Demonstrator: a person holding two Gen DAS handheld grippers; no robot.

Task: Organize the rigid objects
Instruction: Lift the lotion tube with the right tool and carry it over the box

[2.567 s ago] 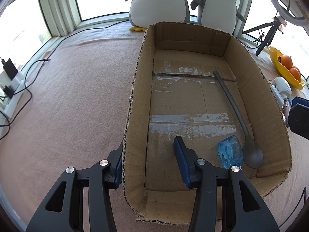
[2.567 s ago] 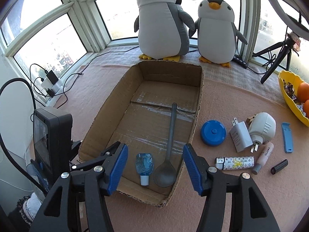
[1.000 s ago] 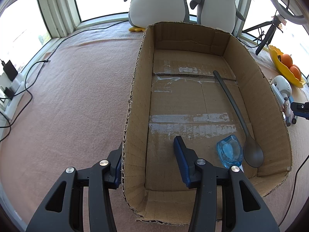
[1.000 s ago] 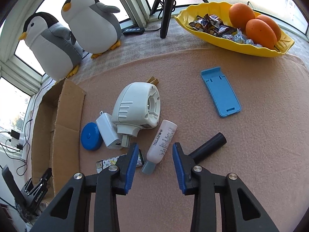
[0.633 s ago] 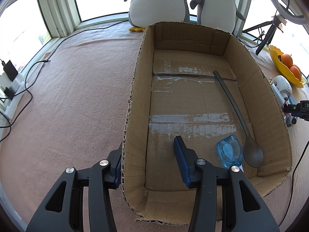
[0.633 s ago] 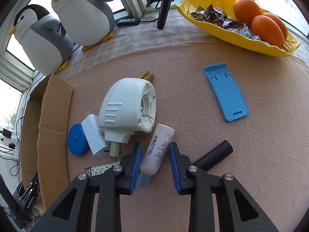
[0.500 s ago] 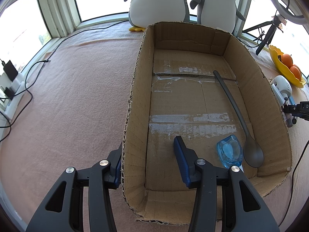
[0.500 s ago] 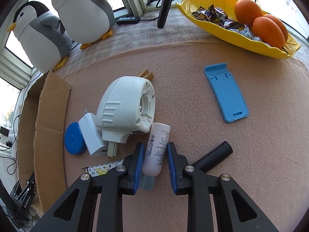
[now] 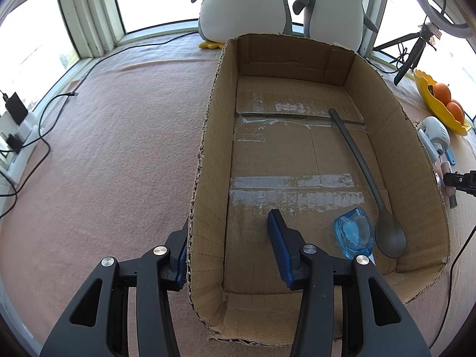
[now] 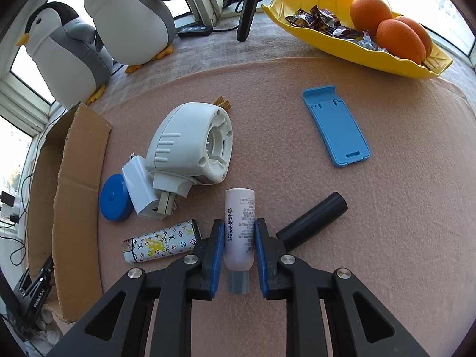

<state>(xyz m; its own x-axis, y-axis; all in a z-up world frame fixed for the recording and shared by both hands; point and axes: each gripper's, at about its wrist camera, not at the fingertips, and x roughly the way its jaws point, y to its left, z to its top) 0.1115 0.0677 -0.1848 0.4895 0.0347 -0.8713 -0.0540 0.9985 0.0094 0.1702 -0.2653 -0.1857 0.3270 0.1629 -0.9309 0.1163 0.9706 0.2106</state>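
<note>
My right gripper (image 10: pixel 238 238) is shut on a small white tube (image 10: pixel 239 220) with a grey cap that lies on the pink cloth. Around it lie a patterned cylinder (image 10: pixel 159 242), a black cylinder (image 10: pixel 312 221), a white plug-in device (image 10: pixel 190 145), a white charger (image 10: pixel 138 189), a blue round lid (image 10: pixel 114 197) and a blue phone stand (image 10: pixel 336 125). My left gripper (image 9: pixel 229 238) is open, straddling the left wall of the cardboard box (image 9: pixel 208 148). The box holds a grey spoon (image 9: pixel 369 184) and a blue clear bottle (image 9: pixel 354 235).
Two plush penguins (image 10: pixel 98 29) stand at the window behind the box. A yellow dish (image 10: pixel 366 53) holds oranges and sweets at the far right. A tripod leg (image 10: pixel 247 15) stands behind. Cables and chargers (image 9: pixel 17 125) lie along the left window sill.
My right gripper moved from over the box to the loose items, lowered around the white tube and closed on it. The left gripper has not moved.
</note>
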